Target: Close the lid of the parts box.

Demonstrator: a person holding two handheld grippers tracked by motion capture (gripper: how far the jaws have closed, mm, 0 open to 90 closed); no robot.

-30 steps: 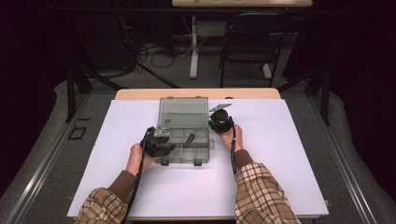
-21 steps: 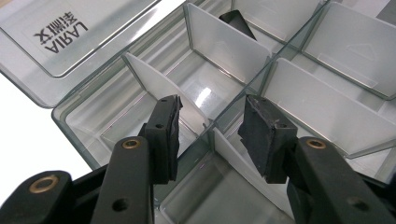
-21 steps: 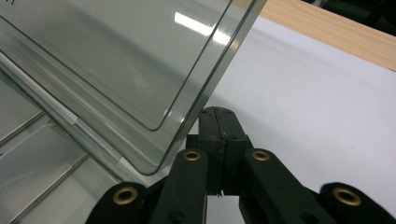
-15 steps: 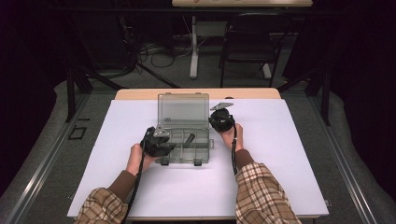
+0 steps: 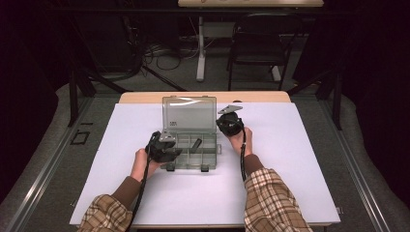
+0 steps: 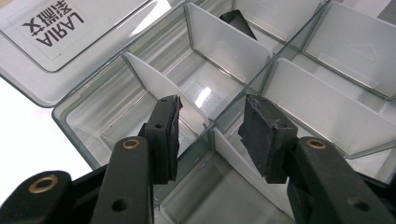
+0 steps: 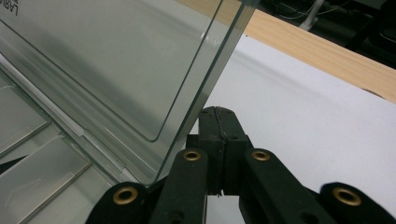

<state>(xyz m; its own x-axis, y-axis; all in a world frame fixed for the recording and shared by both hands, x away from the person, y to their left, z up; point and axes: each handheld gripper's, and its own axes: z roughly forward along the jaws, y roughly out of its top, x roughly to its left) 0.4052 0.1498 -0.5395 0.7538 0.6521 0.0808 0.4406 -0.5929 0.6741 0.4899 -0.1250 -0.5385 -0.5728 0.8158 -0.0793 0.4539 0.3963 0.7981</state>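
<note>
Box (image 5: 189,145) sits mid-surface (image 5: 300,159) w/ lid (image 5: 189,113) up; right claw (image 7: 218,122), shut & empty, props lid's edge, left claw (image 6: 210,135) half-open, empty, over dividers (image 6: 159,86) — keep lid steady, lower left straight onto one divider.

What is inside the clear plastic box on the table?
The box holds white dividers and one small black piece, partly hidden behind a divider. The near compartments look empty; the left gripper covers some.

A clear plastic compartment box (image 5: 189,147) sits open mid-table, its hinged lid (image 5: 189,114) raised nearly upright at the far side, white dividers (image 6: 227,42) splitting its tray; one small black piece (image 5: 196,143) lies inside.
</note>
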